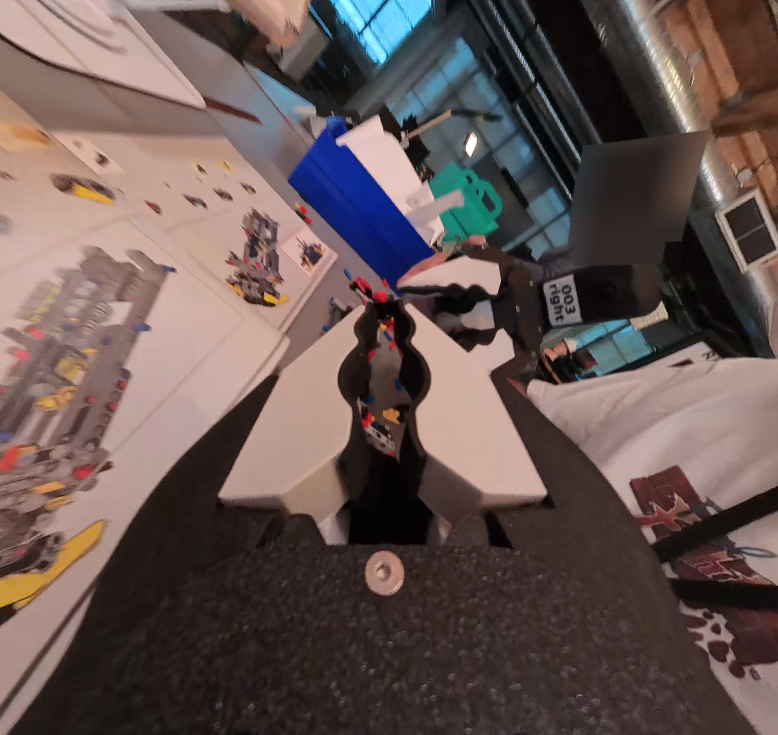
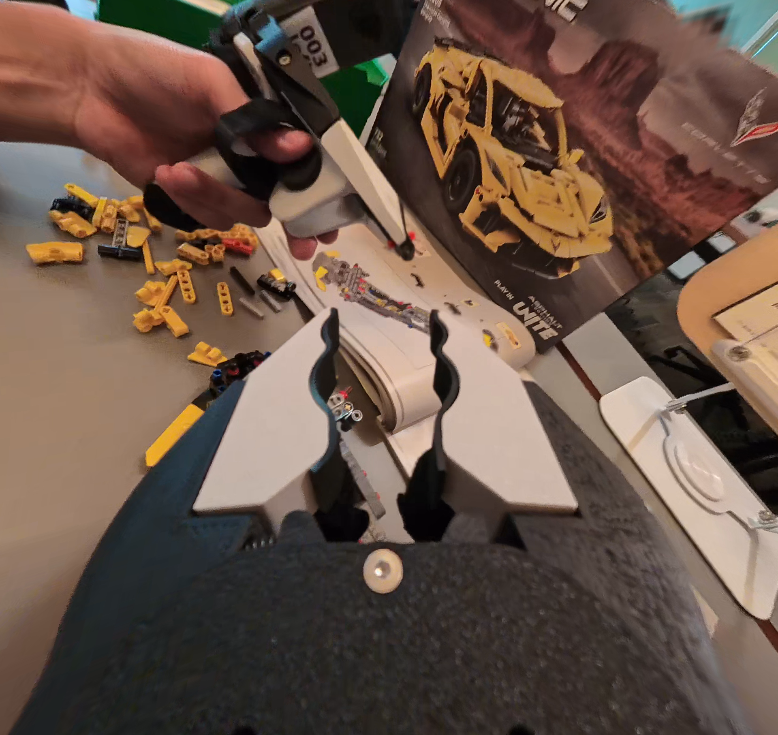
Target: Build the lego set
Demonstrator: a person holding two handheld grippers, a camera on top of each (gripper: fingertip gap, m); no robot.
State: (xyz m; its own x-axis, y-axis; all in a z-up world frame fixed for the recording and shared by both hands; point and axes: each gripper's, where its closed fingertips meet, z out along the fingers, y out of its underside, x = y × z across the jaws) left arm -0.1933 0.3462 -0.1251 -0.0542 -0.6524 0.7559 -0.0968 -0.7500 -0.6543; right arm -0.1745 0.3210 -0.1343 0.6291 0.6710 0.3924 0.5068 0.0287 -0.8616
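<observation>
Lego pin (image 2: 406, 247) pinched in left hand-held gripper (image 2: 405, 246) over manual (image 2: 391, 294), right hand-held gripper (image 2: 383, 327) spread, empty.

Box (image 2: 589, 134) blocks 1 o'clock, booklet (image 2: 379, 294) at 12, loose pieces (image 2: 168, 260) at 10; bare counter (image 2: 63, 378) at 9.

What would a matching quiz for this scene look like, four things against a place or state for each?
Things:
1. left gripper
2. right gripper
3. set box
4. yellow pieces

Places or states:
A. scattered on the grey table
B. open
C. standing behind the open booklet
D. shut on a small black and red piece

Pairs: 1-D, 2-B, 3-C, 4-A
</observation>
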